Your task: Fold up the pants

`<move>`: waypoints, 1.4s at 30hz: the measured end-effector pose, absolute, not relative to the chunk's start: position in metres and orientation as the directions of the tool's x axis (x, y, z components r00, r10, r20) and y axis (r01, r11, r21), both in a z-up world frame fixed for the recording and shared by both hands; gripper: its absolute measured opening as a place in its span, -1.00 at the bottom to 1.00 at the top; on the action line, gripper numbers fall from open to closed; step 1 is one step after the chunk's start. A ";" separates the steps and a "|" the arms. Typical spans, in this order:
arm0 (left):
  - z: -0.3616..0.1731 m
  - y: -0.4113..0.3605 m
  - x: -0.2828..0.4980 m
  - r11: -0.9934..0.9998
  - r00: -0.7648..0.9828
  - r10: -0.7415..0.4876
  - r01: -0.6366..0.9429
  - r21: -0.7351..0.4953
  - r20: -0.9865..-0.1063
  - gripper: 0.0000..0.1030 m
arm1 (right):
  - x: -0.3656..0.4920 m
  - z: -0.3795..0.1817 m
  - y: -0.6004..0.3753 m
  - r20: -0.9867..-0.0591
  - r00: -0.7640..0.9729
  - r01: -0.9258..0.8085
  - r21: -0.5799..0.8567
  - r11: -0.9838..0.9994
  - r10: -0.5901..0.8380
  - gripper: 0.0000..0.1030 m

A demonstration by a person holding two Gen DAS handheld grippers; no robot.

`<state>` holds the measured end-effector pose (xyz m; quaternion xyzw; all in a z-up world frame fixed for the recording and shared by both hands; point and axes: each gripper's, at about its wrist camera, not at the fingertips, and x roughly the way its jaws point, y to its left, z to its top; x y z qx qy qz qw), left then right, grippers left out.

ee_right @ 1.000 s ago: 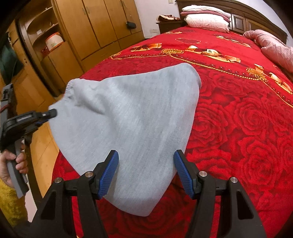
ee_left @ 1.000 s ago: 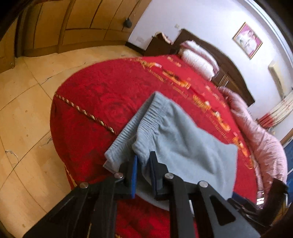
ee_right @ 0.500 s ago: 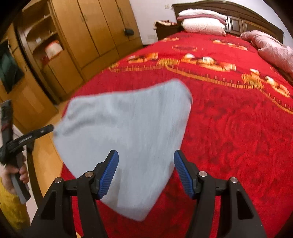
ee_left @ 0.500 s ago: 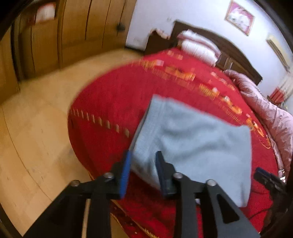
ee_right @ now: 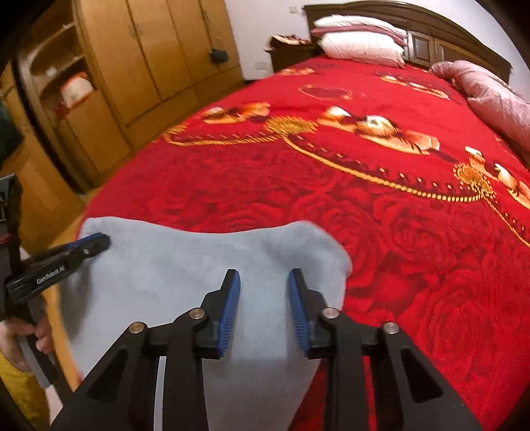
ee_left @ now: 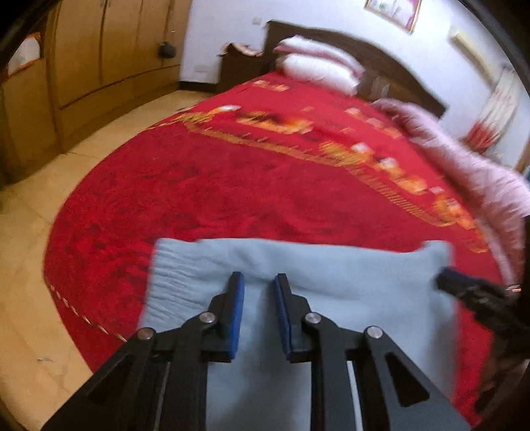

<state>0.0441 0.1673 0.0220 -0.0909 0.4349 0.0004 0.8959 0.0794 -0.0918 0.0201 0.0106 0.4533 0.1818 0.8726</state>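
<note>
Both grippers (ee_left: 259,300) (ee_right: 264,298) part-open, empty, above grey pants (ee_right: 185,275)

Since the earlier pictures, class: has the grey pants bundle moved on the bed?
Yes. The grey pants have slid toward the foot edge of the red bedspread, farther from its gold chain pattern.

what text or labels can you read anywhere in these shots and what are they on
"GenRobot.AI": white print on the black body of the left claw, seen from the right wrist view.
The framed picture on the wall is too blurred to tell if it carries text.
Nothing else readable.
</note>
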 end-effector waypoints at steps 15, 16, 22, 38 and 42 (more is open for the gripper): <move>0.045 0.181 0.012 0.975 0.656 -0.135 -0.044 -0.216 -0.742 -0.56 | 0.059 0.037 -0.100 -0.761 0.550 -0.305 0.201 0.931 0.344 -0.57; 0.049 0.179 0.001 0.975 0.664 -0.137 -0.039 -0.218 -0.735 -0.56 | 0.051 0.041 -0.101 -0.756 0.549 -0.313 0.209 0.926 0.357 -0.57; 0.032 0.173 -0.031 0.968 0.631 -0.157 -0.053 -0.244 -0.759 -0.56 | 0.013 0.032 -0.094 -0.774 0.500 -0.361 0.221 0.906 0.388 -0.57; 0.016 0.176 -0.034 0.964 0.566 -0.099 -0.149 -0.219 -0.819 -0.55 | 0.001 0.006 -0.109 -0.805 0.454 -0.311 0.257 0.915 0.381 -0.54; 0.035 0.161 -0.045 0.979 0.597 -0.084 -0.102 -0.179 -0.798 -0.19 | -0.009 0.012 -0.116 -0.798 0.456 -0.295 0.282 0.913 0.394 -0.33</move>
